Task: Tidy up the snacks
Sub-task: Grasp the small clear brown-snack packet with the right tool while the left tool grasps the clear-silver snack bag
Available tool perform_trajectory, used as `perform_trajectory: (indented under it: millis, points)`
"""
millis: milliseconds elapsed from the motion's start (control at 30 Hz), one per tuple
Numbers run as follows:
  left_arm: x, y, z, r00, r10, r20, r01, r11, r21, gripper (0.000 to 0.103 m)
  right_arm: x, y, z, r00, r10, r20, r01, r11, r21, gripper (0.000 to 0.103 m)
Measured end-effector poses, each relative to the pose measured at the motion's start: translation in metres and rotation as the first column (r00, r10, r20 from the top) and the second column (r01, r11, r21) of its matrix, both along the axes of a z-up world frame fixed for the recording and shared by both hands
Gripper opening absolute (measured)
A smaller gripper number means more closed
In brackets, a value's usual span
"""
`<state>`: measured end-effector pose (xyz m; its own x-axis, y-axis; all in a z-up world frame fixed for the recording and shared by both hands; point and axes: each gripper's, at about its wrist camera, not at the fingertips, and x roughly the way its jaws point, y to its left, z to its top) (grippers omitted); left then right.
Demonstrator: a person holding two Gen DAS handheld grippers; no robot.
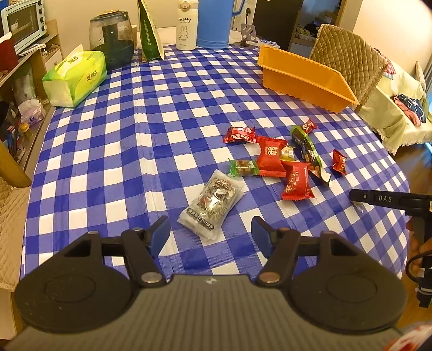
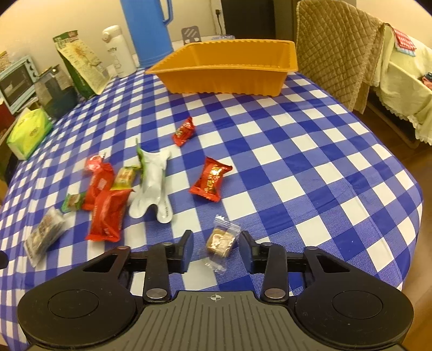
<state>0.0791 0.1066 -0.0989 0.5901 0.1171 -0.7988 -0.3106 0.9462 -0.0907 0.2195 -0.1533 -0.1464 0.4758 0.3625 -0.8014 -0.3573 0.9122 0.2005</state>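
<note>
Several snack packets lie loose on the blue-checked tablecloth [image 1: 140,151]. My left gripper [image 1: 210,226] is open just above a grey sunflower-seed packet [image 1: 213,205], whose near end lies between the fingertips. Beyond it are red packets [image 1: 271,156], a small green one [image 1: 243,167] and a torn green-and-silver wrapper [image 1: 310,154]. My right gripper [image 2: 216,240] is open around a small clear-wrapped brown sweet [image 2: 220,240]; a gap shows on the left side. One of its fingers [image 1: 378,198] shows at the right edge of the left wrist view. The orange tray [image 2: 226,78] stands empty at the back.
Along the far side stand a tissue pack [image 1: 74,78], a dark jar [image 1: 113,37], a green pouch [image 1: 151,32], a white bottle [image 1: 186,27] and a blue jug [image 1: 213,24]. A quilted chair back [image 2: 337,51] stands behind the tray. The table's edge [image 2: 405,216] curves close on the right.
</note>
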Motion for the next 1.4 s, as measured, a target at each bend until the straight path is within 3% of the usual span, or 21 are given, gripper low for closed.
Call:
perform_trajectory:
  millis: [233, 333, 433, 533, 633, 733, 967, 1267, 1400]
  points:
    - [0.013, 0.001, -0.007, 0.999, -0.029, -0.018, 0.029, 0.999, 0.03, 0.064, -0.001, 0.006, -0.005, 1.0, -0.004, 0.021, 0.004, 0.999, -0.037, 0.027]
    - [0.019, 0.001, -0.011, 0.999, -0.046, -0.025, 0.048, 0.998, 0.046, 0.063, -0.006, 0.015, -0.007, 0.996, 0.055, 0.068, -0.047, 0.992, -0.117, 0.022]
    - [0.027, 0.0, -0.016, 0.997, -0.072, -0.038, 0.074, 0.996, 0.058, 0.063, -0.008, 0.017, -0.009, 0.993, 0.09, 0.076, -0.079, 0.987, -0.137, 0.021]
    - [0.034, -0.001, -0.022, 0.992, -0.108, -0.059, 0.112, 0.991, 0.078, 0.062, -0.006, 0.014, -0.007, 0.994, 0.095, 0.061, -0.088, 0.989, -0.117, 0.02]
    - [0.042, -0.003, -0.028, 0.985, -0.152, -0.081, 0.16, 0.982, 0.096, 0.052, -0.003, 0.009, -0.001, 0.994, 0.092, 0.065, -0.085, 0.992, -0.097, 0.021]
    - [0.05, -0.002, -0.032, 0.981, -0.173, -0.094, 0.182, 0.977, 0.107, 0.052, 0.002, 0.003, 0.005, 0.995, 0.082, 0.064, -0.076, 0.994, -0.083, 0.02]
    - [0.069, 0.0, -0.043, 0.973, -0.193, -0.127, 0.209, 0.97, 0.123, 0.052, 0.011, -0.018, 0.015, 0.997, 0.051, 0.049, -0.048, 0.997, -0.059, 0.021]
    - [0.078, -0.005, -0.052, 0.969, -0.197, -0.15, 0.216, 0.968, 0.125, 0.037, 0.027, -0.047, 0.022, 0.999, 0.029, 0.022, -0.028, 0.999, -0.038, 0.021]
    - [0.078, -0.007, -0.047, 0.973, -0.177, -0.145, 0.195, 0.973, 0.124, 0.035, 0.039, -0.058, 0.026, 0.999, 0.034, 0.005, -0.034, 0.999, -0.019, 0.021]
